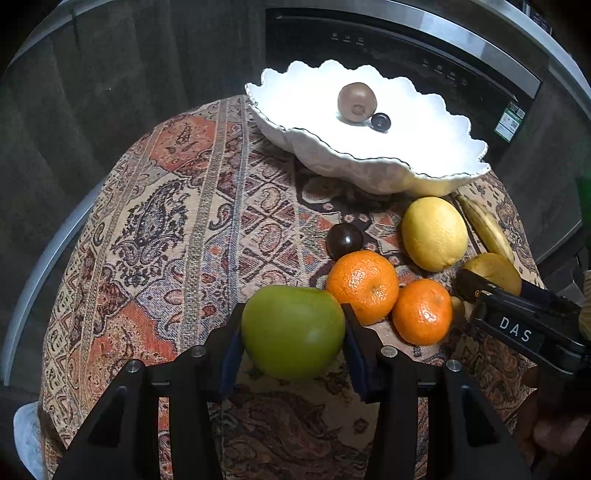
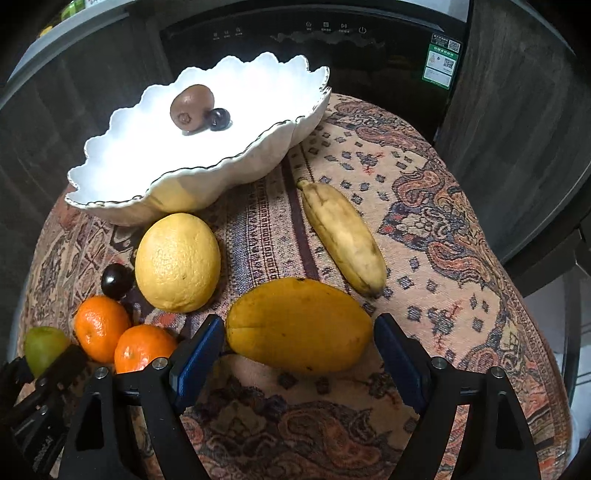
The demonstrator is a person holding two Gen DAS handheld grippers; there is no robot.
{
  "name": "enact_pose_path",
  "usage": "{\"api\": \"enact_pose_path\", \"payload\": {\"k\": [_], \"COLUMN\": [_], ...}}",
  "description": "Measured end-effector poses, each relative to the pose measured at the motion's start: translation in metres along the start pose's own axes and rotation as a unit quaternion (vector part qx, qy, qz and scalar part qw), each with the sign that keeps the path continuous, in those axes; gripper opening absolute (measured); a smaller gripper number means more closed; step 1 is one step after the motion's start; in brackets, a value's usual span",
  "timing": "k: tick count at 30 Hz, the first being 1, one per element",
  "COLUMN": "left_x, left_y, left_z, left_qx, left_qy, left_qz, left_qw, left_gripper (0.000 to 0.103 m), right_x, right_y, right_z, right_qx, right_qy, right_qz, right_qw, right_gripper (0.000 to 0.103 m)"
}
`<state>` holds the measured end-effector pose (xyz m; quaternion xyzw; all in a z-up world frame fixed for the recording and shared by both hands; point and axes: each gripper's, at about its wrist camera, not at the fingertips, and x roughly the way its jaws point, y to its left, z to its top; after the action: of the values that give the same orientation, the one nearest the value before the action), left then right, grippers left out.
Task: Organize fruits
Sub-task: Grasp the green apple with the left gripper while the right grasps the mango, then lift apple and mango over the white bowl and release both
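While the left gripper [image 1: 293,330] is clamped on a green apple [image 1: 293,331], a kiwi [image 1: 357,102] and dark plum [image 1: 381,121] are held in the white bowl [image 1: 424,162]. From the right wrist, the right gripper [image 2: 299,345] is spread around a mango [image 2: 299,325] on the cloth [image 2: 443,258], pads not touching.

This is a home kitchen. At the far side stands a built-in black appliance [image 2: 332,48] with a row of touch controls along its top and a green energy label [image 2: 441,64] on its front, set between dark wood-grain cabinet fronts [image 1: 122,74] under a steel-edged counter [image 1: 480,22]. Near it, a bench draped in a paisley-patterned woven cloth [image 1: 177,221] carries a scalloped white bowl [image 1: 369,173] and loose fruit, as on a household table.
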<state>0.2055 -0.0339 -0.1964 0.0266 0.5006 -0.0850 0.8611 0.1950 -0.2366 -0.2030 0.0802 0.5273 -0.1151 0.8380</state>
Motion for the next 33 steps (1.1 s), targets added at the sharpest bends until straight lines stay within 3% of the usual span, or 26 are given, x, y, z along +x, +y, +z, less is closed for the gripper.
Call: {"api": "enact_pose_path", "payload": {"k": [17,33], "left_x": [-0.007,-0.043], "left_y": [-0.001,-0.012], "left_z": [0.005,0.025], "left_qx": [0.001,0.015], "left_qy": [-0.006,-0.038], "left_qz": [0.005,0.001], "left_qw": [1.0,0.9991], "left_gripper": [0.048,0.048], "right_x": [-0.003,-0.059], "right_y": [0.001,0.0], "right_z": [-0.005,0.009], "right_qx": [0.005,-0.026], "right_qy": [-0.008,-0.065], "right_qz": [-0.003,0.017], "right_qw": [1.0,0.997], "right_gripper": [0.077,0.077]}}
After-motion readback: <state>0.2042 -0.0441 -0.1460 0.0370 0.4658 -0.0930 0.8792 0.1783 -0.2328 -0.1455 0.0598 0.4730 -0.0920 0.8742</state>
